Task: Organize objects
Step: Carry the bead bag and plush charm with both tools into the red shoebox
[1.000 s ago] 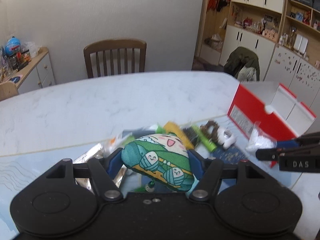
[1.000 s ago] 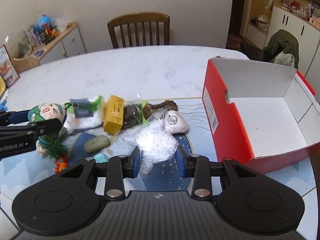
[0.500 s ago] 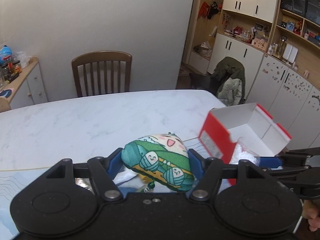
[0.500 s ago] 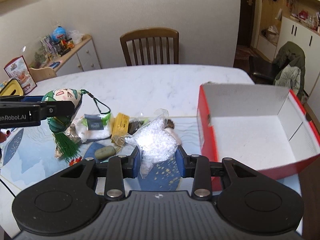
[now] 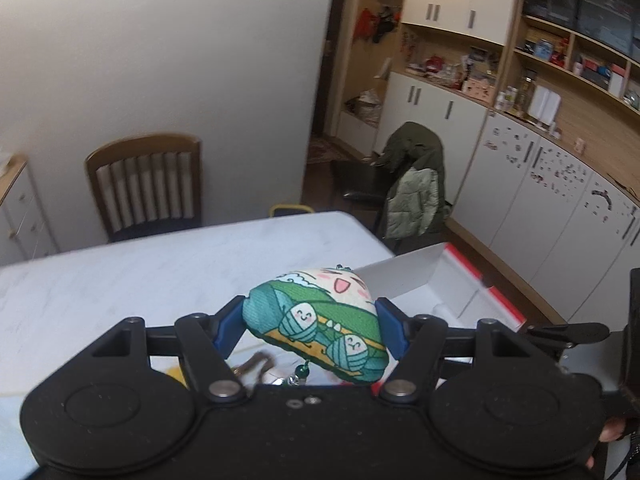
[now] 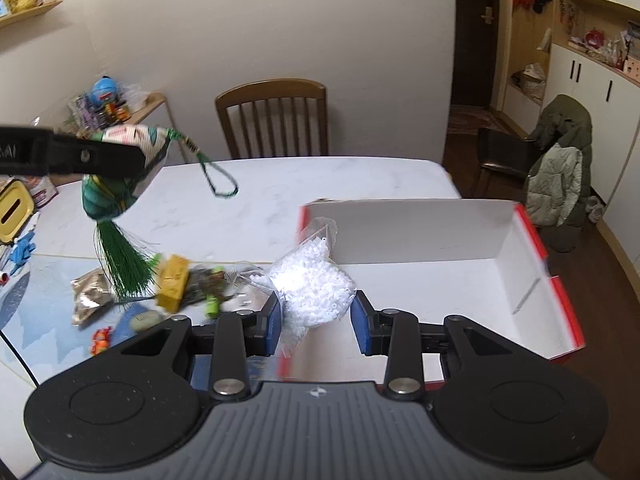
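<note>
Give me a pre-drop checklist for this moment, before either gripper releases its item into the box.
1. Left gripper grips the pouch: ok, clamped between both pads.
2. Right gripper grips the bead bag: ok, pinched, the bag bulging above the pads.
3. Box is open and has room: ok, the white floor in view is bare.
4. Bead bag is over the box: ok in the right wrist view, just past the near left wall.
5. Pouch is over the box: not ok, it hangs over the table, left of the box.
6. Pouch tassel is clear of the pile: cannot tell, they overlap in view.
</note>
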`<state>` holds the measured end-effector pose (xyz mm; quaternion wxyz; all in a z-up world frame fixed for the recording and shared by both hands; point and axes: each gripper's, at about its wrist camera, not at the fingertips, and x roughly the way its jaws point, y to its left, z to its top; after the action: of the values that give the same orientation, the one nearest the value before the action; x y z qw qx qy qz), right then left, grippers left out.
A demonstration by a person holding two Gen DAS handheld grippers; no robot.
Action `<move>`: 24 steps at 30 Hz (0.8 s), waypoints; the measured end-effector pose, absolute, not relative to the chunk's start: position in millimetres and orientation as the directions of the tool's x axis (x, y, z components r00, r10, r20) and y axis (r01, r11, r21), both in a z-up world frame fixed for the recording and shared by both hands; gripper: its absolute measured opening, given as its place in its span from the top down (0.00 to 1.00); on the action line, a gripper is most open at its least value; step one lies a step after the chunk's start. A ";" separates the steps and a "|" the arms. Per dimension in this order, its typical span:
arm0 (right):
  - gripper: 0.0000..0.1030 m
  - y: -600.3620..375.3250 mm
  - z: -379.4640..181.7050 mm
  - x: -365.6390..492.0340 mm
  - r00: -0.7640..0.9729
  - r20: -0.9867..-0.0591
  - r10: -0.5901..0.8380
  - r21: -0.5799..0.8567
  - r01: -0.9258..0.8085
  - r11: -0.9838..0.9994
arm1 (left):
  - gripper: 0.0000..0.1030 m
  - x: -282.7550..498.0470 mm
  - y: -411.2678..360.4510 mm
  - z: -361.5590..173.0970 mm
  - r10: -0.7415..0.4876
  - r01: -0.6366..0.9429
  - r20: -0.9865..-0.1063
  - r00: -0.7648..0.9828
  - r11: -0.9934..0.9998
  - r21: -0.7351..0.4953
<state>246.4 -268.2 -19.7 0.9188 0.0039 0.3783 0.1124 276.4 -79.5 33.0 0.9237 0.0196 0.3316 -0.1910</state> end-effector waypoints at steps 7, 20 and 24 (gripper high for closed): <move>0.66 -323.6 -24.8 263.0 0.689 -0.706 0.168 0.060 -0.177 0.982 | 0.35 305.6 -149.1 22.0 -0.379 0.394 -0.634 0.674 0.910 -0.125; 0.66 -391.7 -69.8 312.5 0.618 -0.778 0.112 0.018 -0.156 0.988 | 0.35 353.7 -248.5 -29.2 -0.369 0.452 -0.699 0.612 0.889 -0.074; 0.66 -392.8 -90.8 325.9 0.575 -0.811 0.103 -0.013 -0.193 0.981 | 0.35 370.3 -269.8 -55.6 -0.347 0.468 -0.727 0.592 0.883 -0.040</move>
<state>325.9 -392.8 -90.8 0.8861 -0.0500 0.4531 0.0836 370.3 -269.8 -55.6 0.8887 0.0777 0.3892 -0.2295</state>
